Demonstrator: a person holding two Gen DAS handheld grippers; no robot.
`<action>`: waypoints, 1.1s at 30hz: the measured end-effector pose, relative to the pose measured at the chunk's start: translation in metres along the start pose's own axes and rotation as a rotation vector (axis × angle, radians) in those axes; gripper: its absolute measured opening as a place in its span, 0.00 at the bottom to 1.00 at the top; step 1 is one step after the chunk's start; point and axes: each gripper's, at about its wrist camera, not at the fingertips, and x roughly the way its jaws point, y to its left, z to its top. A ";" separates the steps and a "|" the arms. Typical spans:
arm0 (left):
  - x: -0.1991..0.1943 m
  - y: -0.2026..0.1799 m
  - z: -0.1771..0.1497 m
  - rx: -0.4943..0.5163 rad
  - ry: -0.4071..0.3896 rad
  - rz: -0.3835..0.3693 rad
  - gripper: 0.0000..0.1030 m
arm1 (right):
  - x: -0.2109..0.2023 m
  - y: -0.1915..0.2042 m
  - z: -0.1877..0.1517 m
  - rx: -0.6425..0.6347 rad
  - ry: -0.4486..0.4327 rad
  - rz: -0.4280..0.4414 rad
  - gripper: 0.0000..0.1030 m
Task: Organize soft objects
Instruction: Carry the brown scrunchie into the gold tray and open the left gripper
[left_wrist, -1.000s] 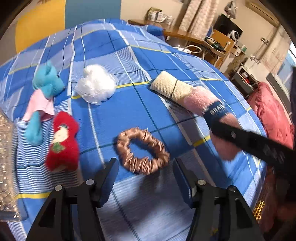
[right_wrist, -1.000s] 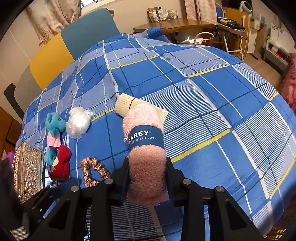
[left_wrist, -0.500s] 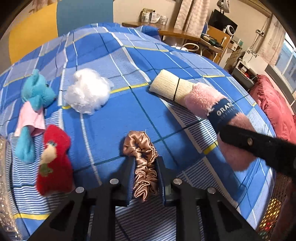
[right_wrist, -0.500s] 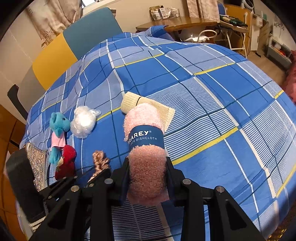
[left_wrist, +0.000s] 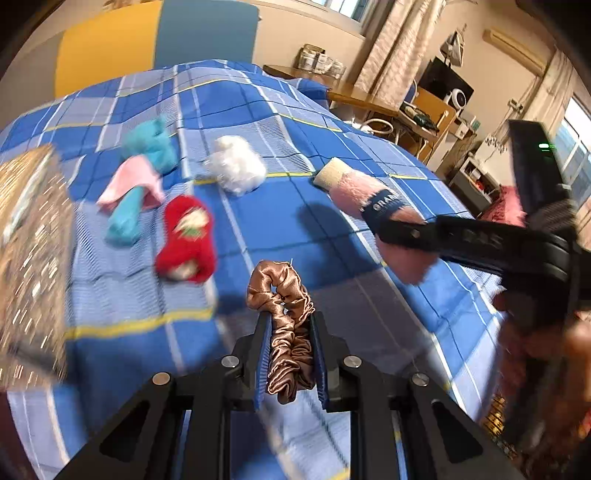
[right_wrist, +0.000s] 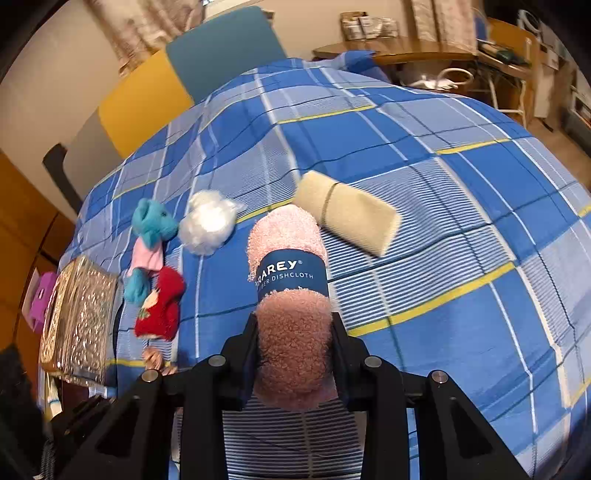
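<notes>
Bronze satin scrunchie (left_wrist: 288, 325): glossy, crumpled cloth sheen, squeezed by matt black plastic left gripper (left_wrist: 290, 354) with ribbed blue pads. Pink fluffy rolled dishcloth (right_wrist: 291, 295): looped terry pile, smooth navy paper band, pinched in matt black right gripper (right_wrist: 295, 354). Cream rolled towel (right_wrist: 349, 218): fine matt weave. Blue checked bedsheet (right_wrist: 461, 206): smooth matt cotton. White fibre puff (right_wrist: 208, 223): wispy. Red plush toy (right_wrist: 160, 306) and teal plush toy (right_wrist: 151, 229): fuzzy. Gold glittery box (right_wrist: 79, 314): sparkling, rough

pink roll's band (right_wrist: 290, 275), "DISHCLOTH", perhaps "…AREY"
</notes>
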 end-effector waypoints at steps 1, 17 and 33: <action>-0.006 0.003 -0.004 -0.011 -0.002 0.002 0.19 | 0.001 0.002 -0.001 -0.012 0.001 0.002 0.34; -0.133 0.075 -0.076 -0.122 -0.111 0.068 0.19 | 0.003 0.006 -0.006 -0.057 -0.005 -0.038 0.34; -0.220 0.230 -0.164 -0.429 -0.137 0.297 0.19 | -0.003 -0.001 -0.005 -0.041 -0.037 -0.084 0.34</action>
